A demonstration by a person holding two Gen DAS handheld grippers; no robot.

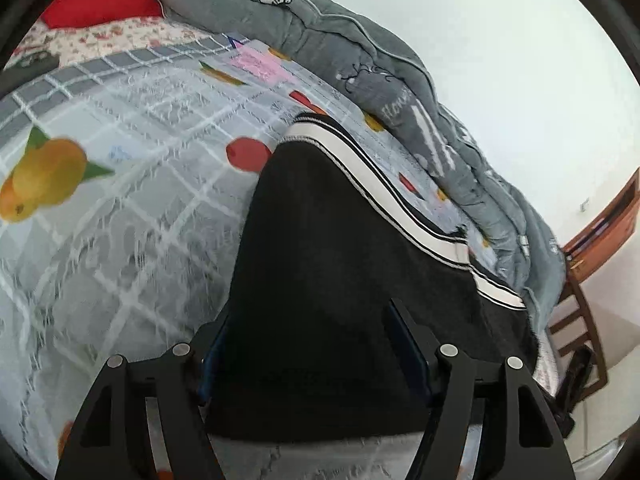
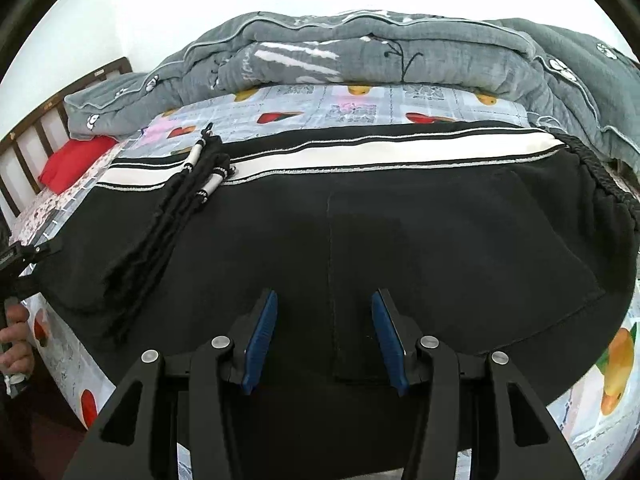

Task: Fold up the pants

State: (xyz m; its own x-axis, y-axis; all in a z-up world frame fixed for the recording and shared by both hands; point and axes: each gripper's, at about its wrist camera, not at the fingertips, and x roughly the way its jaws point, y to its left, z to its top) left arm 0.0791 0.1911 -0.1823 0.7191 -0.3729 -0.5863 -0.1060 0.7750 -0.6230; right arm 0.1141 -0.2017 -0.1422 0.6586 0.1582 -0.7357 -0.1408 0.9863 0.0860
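Black pants (image 2: 400, 220) flat on bed sheet (image 1: 120, 220). Left gripper (image 1: 312, 344) jaws spread around pant leg; right gripper (image 2: 324, 320) jaws spread above the fabric.

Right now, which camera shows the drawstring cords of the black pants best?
The right wrist view. There the drawstring cords lie in full sight across the black pants, their white-banded ends reaching the white side stripe. The left wrist view shows no cords, only black fabric and the stripe.
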